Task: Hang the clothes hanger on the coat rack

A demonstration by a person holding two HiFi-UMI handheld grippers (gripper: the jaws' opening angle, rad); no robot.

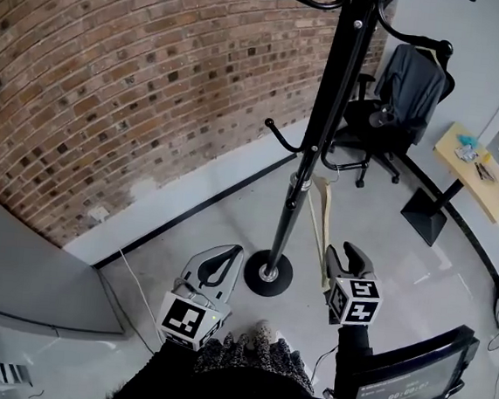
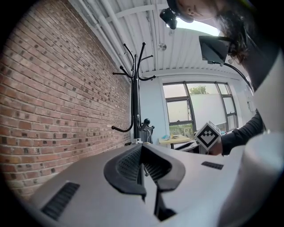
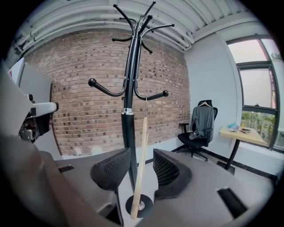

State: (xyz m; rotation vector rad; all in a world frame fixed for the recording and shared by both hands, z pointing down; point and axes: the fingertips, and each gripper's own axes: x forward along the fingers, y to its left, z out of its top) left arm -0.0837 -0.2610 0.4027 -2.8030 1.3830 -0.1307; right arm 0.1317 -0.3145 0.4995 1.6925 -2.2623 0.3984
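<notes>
A wooden clothes hanger stands edge-on between the spread jaws of the right gripper, just right of the coat rack pole. The pads are apart on either side of the wood and neither visibly presses it.

The hanger's long axis runs nearly upright and leans slightly. Its lower end shows above the rack's round base, and its thin wire hook rises toward the pole's lower right arm. The wire reaches that arm's level, but the pictures cannot settle whether it rests over the arm.

The left gripper is held low on the opposite side of the pole, near the base. Its jaws are pressed together on nothing.

The right gripper is plainly the nearer tool, with the hanger straight ahead of it along its own line of sight. The left would have to come round the pole to reach it.

The coming move appears to turn on the short gap between wire hook and lower arm. If the hook already sits there, the spread jaws need only draw back away from the pole without brushing the wood. If not, they would have to close on the wood and lift it toward the arm.
</notes>
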